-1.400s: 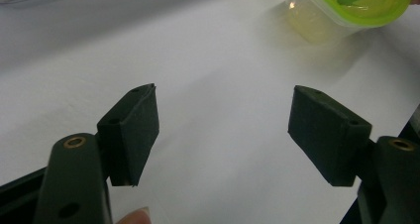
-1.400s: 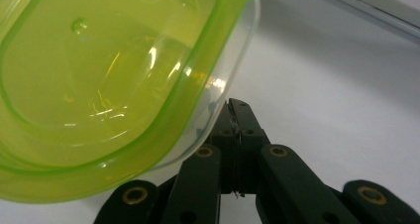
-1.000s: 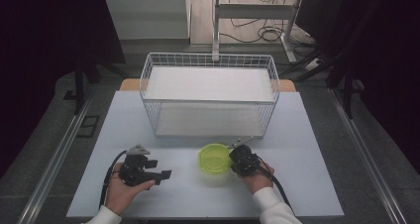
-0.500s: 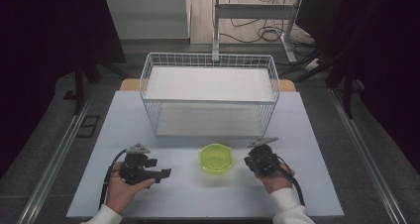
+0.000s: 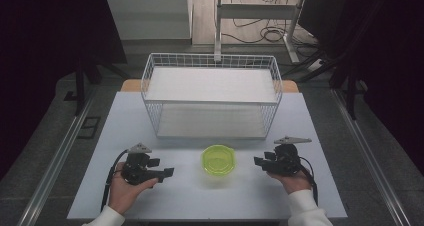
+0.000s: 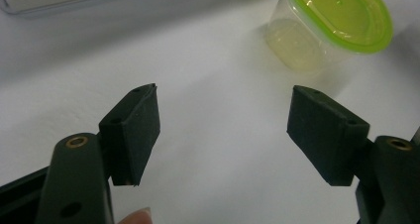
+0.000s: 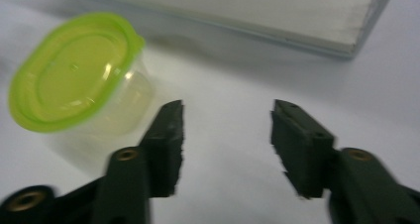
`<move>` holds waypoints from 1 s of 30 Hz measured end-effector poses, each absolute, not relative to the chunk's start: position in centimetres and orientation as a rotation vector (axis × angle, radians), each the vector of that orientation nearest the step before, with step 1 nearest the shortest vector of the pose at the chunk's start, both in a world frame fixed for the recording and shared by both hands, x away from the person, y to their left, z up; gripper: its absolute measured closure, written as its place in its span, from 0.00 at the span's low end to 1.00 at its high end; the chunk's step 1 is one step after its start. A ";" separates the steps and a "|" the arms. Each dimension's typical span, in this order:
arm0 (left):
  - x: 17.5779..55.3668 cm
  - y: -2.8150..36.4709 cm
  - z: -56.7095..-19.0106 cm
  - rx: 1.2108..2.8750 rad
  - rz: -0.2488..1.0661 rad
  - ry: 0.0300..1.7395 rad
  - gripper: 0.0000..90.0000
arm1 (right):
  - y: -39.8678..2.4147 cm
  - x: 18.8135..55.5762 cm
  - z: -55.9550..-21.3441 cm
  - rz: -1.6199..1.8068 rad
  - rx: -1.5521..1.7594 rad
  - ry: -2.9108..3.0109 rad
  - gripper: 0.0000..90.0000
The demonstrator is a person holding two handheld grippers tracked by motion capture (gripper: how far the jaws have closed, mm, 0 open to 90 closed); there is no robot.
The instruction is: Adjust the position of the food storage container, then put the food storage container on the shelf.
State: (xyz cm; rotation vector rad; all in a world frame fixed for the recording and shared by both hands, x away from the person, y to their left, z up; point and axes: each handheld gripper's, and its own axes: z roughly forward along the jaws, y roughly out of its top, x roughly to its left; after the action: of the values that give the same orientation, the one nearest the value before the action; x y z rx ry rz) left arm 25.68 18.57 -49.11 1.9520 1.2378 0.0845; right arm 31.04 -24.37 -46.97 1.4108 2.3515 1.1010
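Observation:
A clear plastic container with a lime-green lid point(image 5: 218, 159) stands upright on the white table point(image 5: 200, 191), in front of the wire basket point(image 5: 212, 97). My right gripper point(image 5: 259, 161) is a short way to the container's right, pointing left at it; its jaws have just been opening and nothing is between them. In the right gripper view the container point(image 7: 79, 75) sits up and left of the open gripper point(image 7: 227, 120). My left gripper point(image 5: 162, 169) rests to the container's left, open and empty. In the left gripper view the container point(image 6: 329, 28) is at the upper right, beyond the gripper point(image 6: 223, 107).
The white wire basket with a white floor stands at the table's middle back. A second table and cables point(image 5: 260, 31) lie beyond. Dark floor and metal rails point(image 5: 55, 156) flank the table.
My right gripper has drawn away to the right from the green-lidded container and its jaws have parted. The container stays put. The left hand has not moved.

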 end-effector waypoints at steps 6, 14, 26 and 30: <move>25.9 18.4 -48.3 1.896 0.042 1.225 0.31 | -24.0 30.9 -46.9 1.237 1.413 2.355 0.33; 26.5 17.2 -47.8 1.854 -0.025 1.216 0.31 | -23.2 31.2 -46.8 1.318 1.377 2.381 0.30; 28.3 14.9 -48.2 1.781 -0.185 1.241 0.34 | -21.5 32.2 -47.1 1.336 1.434 2.468 0.45; 29.0 14.0 -48.3 1.743 -0.259 1.250 0.37 | -20.9 32.4 -47.2 1.354 1.448 2.480 0.48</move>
State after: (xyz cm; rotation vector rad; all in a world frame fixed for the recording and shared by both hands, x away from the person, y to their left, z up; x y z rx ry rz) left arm 29.04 14.04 -48.33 1.7434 1.2497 -0.2586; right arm 32.42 -20.91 -47.23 1.4475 2.4805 1.3540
